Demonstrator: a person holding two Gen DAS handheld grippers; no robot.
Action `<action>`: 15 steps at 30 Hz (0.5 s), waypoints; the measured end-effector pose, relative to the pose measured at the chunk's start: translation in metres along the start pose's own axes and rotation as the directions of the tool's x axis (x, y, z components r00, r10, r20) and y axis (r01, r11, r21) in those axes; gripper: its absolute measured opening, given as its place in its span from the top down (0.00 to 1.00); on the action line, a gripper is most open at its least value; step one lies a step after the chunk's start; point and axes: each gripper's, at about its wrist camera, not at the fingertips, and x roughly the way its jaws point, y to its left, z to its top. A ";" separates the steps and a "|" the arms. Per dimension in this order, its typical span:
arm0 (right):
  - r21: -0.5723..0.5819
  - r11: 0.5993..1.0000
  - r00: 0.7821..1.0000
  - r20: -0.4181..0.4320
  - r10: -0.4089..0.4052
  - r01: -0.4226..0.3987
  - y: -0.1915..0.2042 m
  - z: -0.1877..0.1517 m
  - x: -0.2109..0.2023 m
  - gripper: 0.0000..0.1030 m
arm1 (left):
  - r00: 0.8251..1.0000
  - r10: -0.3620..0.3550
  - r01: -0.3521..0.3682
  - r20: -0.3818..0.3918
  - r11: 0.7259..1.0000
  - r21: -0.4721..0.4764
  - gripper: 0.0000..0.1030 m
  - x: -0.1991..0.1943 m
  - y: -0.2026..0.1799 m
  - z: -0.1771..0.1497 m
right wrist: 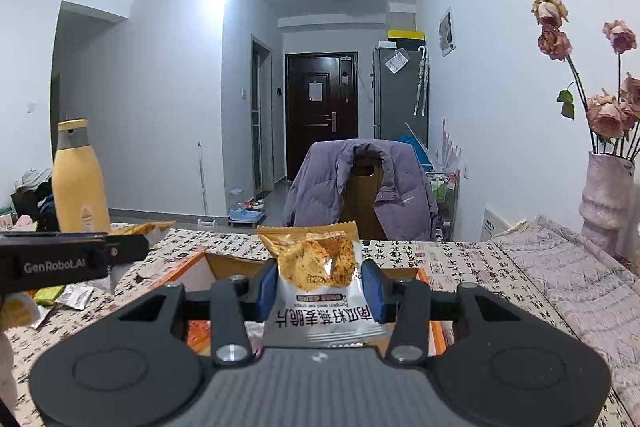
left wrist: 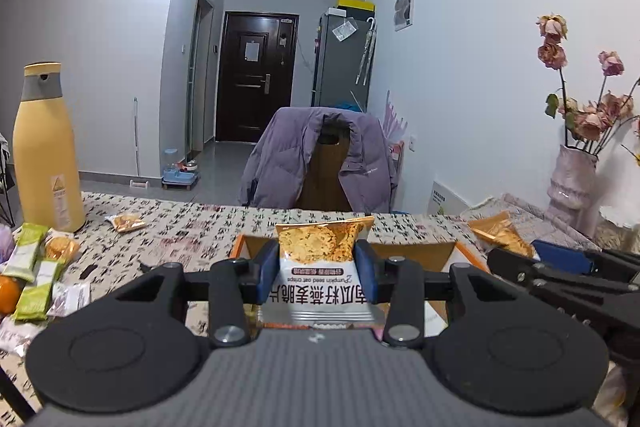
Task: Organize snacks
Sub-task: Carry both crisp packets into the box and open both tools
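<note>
My left gripper (left wrist: 317, 267) is shut on a white and orange packet of pumpkin seed oat crisps (left wrist: 324, 259), held upright between its blue pads above an orange-rimmed cardboard box (left wrist: 464, 253). My right gripper (right wrist: 320, 291) is shut on a second packet of the same crisps (right wrist: 320, 275), over the same box (right wrist: 188, 263). In the left wrist view the right gripper (left wrist: 532, 255) comes in from the right with its packet (left wrist: 500, 233). The right wrist view shows the left gripper's black body (right wrist: 60, 261) at the left edge.
A tall yellow bottle (left wrist: 46, 147) stands at the table's back left. Several loose snack packets (left wrist: 36, 267) and an orange lie at the left. A pink vase with dried roses (left wrist: 572, 183) stands at the right. A chair with a purple jacket (left wrist: 316, 159) faces the far edge.
</note>
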 end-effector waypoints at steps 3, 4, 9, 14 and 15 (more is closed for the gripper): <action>0.006 1.000 1.000 -0.008 -0.014 0.014 -0.003 -0.004 0.017 0.58 | 1.000 0.017 -0.017 0.008 1.000 -0.003 0.59 0.018 -0.002 0.003; 0.009 1.000 1.000 -0.011 -0.017 0.017 -0.004 -0.006 0.021 0.58 | 1.000 0.023 -0.023 0.009 1.000 -0.007 0.59 0.024 -0.002 0.003; -0.009 0.998 0.998 -0.020 -0.055 0.055 -0.006 -0.023 0.037 0.58 | 0.999 0.033 -0.033 0.002 0.999 -0.026 0.59 0.045 0.004 -0.012; -0.008 0.999 0.997 -0.063 -0.041 0.041 -0.009 -0.036 0.044 0.57 | 0.998 0.023 -0.024 -0.056 1.000 -0.012 0.60 0.060 0.009 -0.025; -0.006 0.999 0.996 -0.076 -0.040 0.040 -0.010 -0.039 0.046 0.57 | 0.998 0.026 -0.026 -0.062 1.000 -0.009 0.59 0.062 0.010 -0.027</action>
